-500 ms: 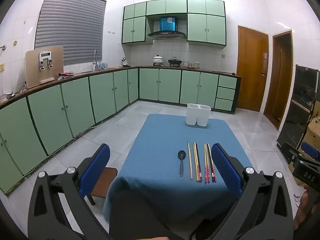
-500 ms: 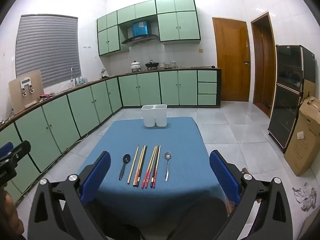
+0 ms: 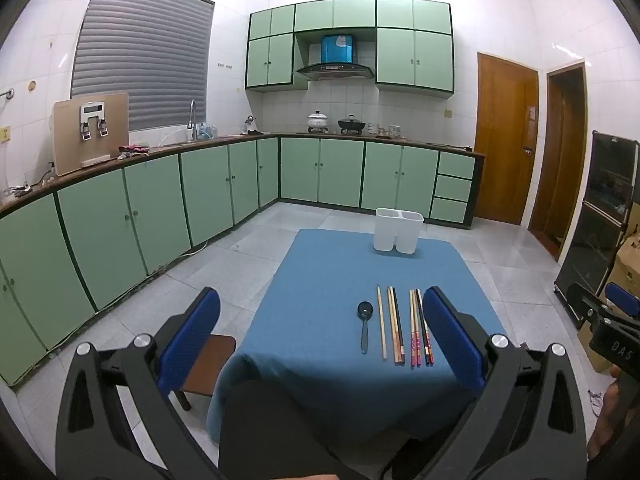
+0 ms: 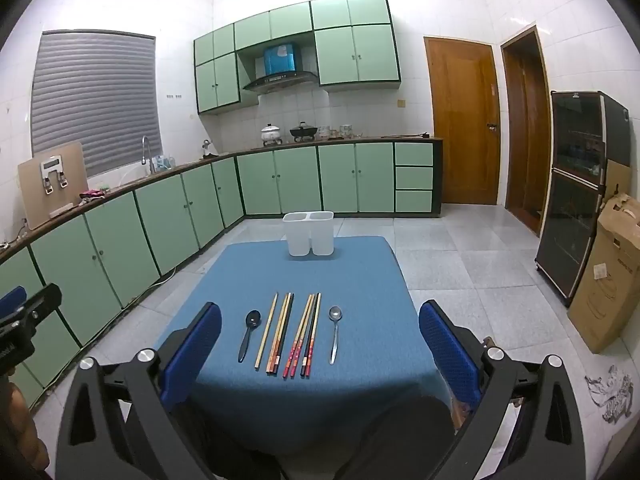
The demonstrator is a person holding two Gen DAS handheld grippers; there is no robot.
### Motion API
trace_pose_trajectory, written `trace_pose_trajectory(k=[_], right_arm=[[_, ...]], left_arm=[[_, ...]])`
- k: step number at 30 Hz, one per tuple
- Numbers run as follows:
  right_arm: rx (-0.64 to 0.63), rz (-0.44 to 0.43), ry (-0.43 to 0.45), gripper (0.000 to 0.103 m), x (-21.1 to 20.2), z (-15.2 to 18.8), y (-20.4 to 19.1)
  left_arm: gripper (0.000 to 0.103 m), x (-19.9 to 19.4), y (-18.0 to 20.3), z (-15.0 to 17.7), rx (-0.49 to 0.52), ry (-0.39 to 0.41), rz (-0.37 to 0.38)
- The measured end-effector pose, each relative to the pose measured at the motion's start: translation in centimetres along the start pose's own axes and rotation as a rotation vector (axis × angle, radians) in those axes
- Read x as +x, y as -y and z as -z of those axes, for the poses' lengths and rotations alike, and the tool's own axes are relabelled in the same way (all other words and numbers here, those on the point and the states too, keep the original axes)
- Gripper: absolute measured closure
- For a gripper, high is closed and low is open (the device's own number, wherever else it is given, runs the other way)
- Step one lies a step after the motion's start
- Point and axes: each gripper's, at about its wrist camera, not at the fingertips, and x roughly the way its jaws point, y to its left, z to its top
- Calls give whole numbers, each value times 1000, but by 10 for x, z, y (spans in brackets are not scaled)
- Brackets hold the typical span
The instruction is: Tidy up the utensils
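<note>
On the blue-clothed table (image 4: 352, 276) lie a black spoon (image 4: 249, 332), several chopsticks (image 4: 292, 334) in a row, and a silver spoon (image 4: 334, 332). A white two-compartment holder (image 4: 308, 233) stands at the table's far edge. My right gripper (image 4: 320, 344) is open and empty, held above the near edge. In the left wrist view the black spoon (image 3: 364, 330), the chopsticks (image 3: 404, 324) and the holder (image 3: 398, 230) show. My left gripper (image 3: 322, 334) is open and empty, left of the utensils. Its right finger hides the silver spoon.
A brown stool (image 3: 204, 364) stands at the table's left near corner. Green cabinets (image 4: 168, 216) run along the left and back walls. A dark cabinet (image 4: 576, 208) and a cardboard box (image 4: 608, 272) stand at the right. Tiled floor surrounds the table.
Both views are nearly the same; the grippers have hardly moved and stay open.
</note>
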Motion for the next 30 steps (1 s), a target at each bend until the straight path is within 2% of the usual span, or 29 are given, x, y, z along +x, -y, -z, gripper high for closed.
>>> trace_pose_trajectory(k=[30], right_arm=[[4, 4, 7, 6, -5, -2, 3]], left_arm=[[5, 1, 0, 1, 1, -2, 1]])
